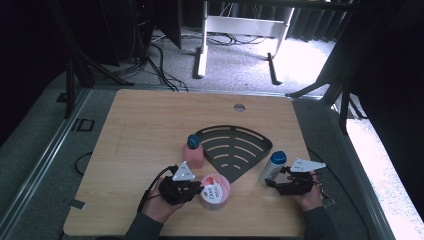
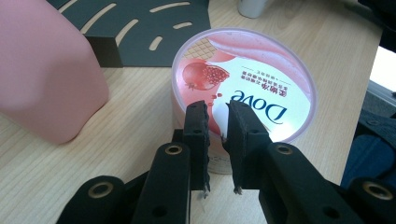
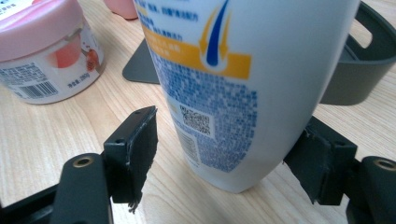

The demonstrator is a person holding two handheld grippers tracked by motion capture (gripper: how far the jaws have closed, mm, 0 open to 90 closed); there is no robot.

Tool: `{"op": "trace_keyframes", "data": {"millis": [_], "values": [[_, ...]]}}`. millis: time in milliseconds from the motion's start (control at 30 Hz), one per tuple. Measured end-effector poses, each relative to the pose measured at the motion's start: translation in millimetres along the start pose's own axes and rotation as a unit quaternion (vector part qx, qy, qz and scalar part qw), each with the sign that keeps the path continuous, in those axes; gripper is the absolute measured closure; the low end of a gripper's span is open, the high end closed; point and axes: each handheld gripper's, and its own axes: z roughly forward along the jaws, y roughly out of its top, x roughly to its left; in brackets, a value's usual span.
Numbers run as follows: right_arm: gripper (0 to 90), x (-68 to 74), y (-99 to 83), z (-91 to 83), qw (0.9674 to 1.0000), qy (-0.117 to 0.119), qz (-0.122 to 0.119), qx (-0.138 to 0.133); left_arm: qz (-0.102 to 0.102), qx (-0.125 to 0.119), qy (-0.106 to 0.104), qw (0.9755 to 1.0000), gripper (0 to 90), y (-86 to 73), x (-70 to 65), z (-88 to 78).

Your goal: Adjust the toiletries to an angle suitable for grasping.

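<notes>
Pink-lidded Dove jar stands upright near the front edge of the wooden table, just in front of the black slotted rack. Lid shows a pomegranate picture. Left gripper comes at it from the person's side; the jaws are drawn nearly together, pinching the near rim of the lid, pads on the lid's edge. In the high view the same gripper sits tight against the jar's left side.

Pink bottle with blue cap stands just behind the jar, at the rack's left corner, apart from the jar.

White bottle with blue cap stands upright at the rack's right corner. Right gripper straddles its lower body: jaws wide, one on each side. The left pad stands clear of the bottle; whether the right pad touches, I cannot tell. No firm squeeze visible.
</notes>
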Motion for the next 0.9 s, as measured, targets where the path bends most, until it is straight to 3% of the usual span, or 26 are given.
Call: {"op": "trace_keyframes", "data": {"millis": [100,233,300,600,900], "values": [[36.1,0.0,0.2,-0.6,0.9999,0.016,0.001,-0.002,-0.001,-0.002,-0.003,1.0000,78.2,-1.2,0.5,-0.8],[37.0,1.0,1.0,-0.1,0.9996,0.028,0.006,-0.004,0.002,0.001,-0.005,1.0000,78.2,-2.2,0.2,-2.7],[37.9,3.6,3.3,0.5,0.9997,0.026,-0.003,0.003,0.006,0.004,-0.005,1.0000,78.2,-2.6,0.1,-4.0],[48.2,15.4,13.0,11.1,0.9981,0.057,-0.024,0.003,0.007,0.004,-0.012,0.9999,78.3,-4.6,0.3,-6.3],[50.7,28.7,22.0,25.5,0.9956,0.080,-0.047,0.009,0.009,0.003,-0.012,0.9999,78.4,-4.8,0.4,-6.4]]}}
